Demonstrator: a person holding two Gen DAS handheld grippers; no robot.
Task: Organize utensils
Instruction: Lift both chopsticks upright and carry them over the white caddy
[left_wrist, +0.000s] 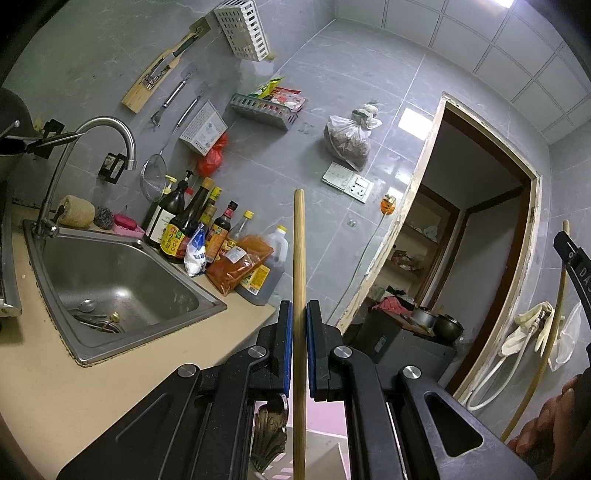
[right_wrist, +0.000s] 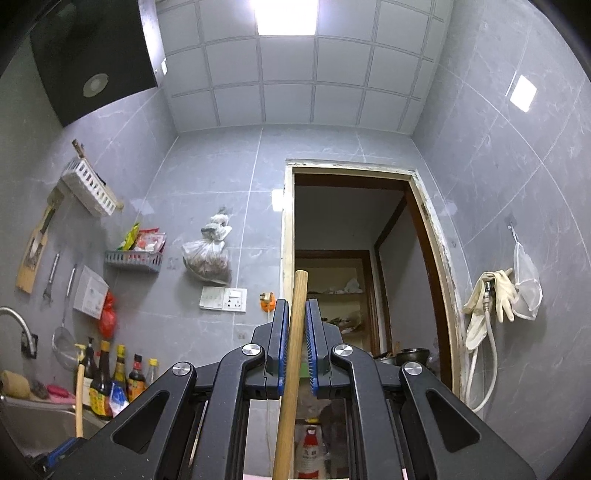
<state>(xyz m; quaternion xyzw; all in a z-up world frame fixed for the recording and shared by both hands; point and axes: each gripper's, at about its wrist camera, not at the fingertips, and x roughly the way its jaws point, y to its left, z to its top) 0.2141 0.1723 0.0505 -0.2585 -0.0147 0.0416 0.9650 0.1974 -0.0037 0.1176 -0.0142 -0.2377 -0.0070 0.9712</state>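
My left gripper (left_wrist: 299, 314) is shut on a wooden utensil handle (left_wrist: 299, 258), which stands upright between its blue pads and runs down past a pink surface below. My right gripper (right_wrist: 296, 314) is shut on a second wooden handle (right_wrist: 295, 332), also upright, slightly tilted. The right gripper and its wooden handle show at the right edge of the left wrist view (left_wrist: 565, 258). The left-held handle shows at the lower left of the right wrist view (right_wrist: 79, 398). Both utensil heads are hidden below the grippers. A brass ornate piece (left_wrist: 269, 435) sits under the left gripper.
A steel sink (left_wrist: 110, 291) with a curved tap (left_wrist: 107, 133) is at left, with sauce bottles (left_wrist: 192, 229) beside it. Wall racks (left_wrist: 242, 29), a strainer (left_wrist: 153, 181) and a hanging bag (left_wrist: 347, 140) line the tiled wall. A doorway (right_wrist: 351, 277) is ahead.
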